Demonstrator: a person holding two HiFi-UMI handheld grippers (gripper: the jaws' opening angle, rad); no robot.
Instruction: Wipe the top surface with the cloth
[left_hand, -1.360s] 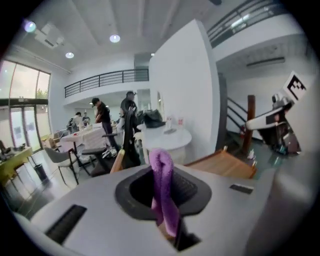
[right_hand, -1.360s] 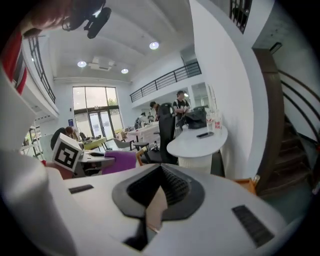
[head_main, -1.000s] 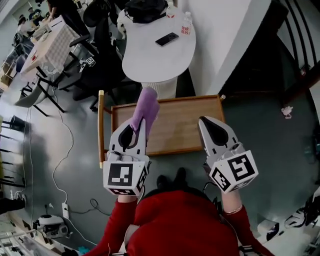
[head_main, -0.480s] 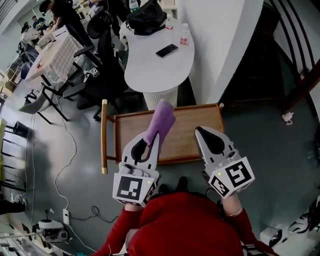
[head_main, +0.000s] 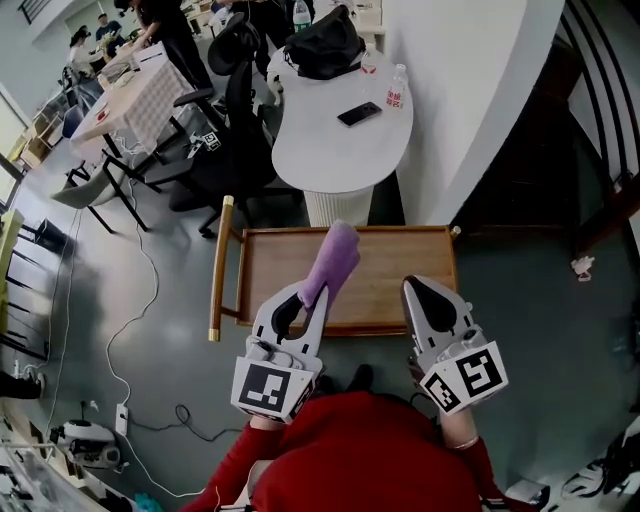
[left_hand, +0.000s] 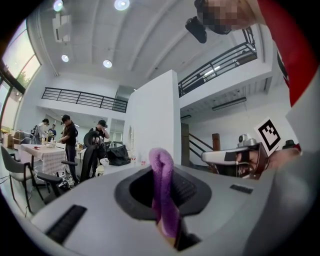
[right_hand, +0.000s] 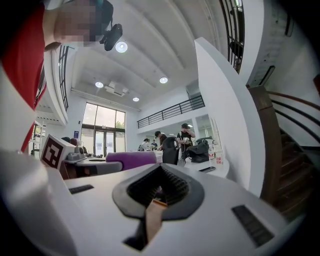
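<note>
1. Head view: our left gripper (head_main: 308, 298) holds the purple cloth (head_main: 334, 258) over the wooden cart (head_main: 400, 265), seemingly clear of its top.
2. Left gripper view: jaws clamp the cloth, fold jutting out for wiping.
3. Right gripper view: our right gripper (right_hand: 159, 194) is spare, jaws together, empty.

A white table (head_main: 335, 150) with a rounded near end stands against a white wall (head_main: 480, 90). A black bag (head_main: 322, 45) lies at its far end and a dark phone (head_main: 359, 113) near its right edge. Two bottles with red labels (head_main: 398, 92) stand along that edge, beside the wall. A black office chair (head_main: 240, 125) is drawn up at the table's left edge. Farther left is a checkered table (head_main: 135, 90), with a person in black (head_main: 172, 30) beside it and a grey chair (head_main: 85, 190) nearby. A cable (head_main: 150, 290) trails over the grey floor (head_main: 110, 320) towards a power strip (head_main: 108, 427). Dark stair rails (head_main: 610, 90) run at the right.
</note>
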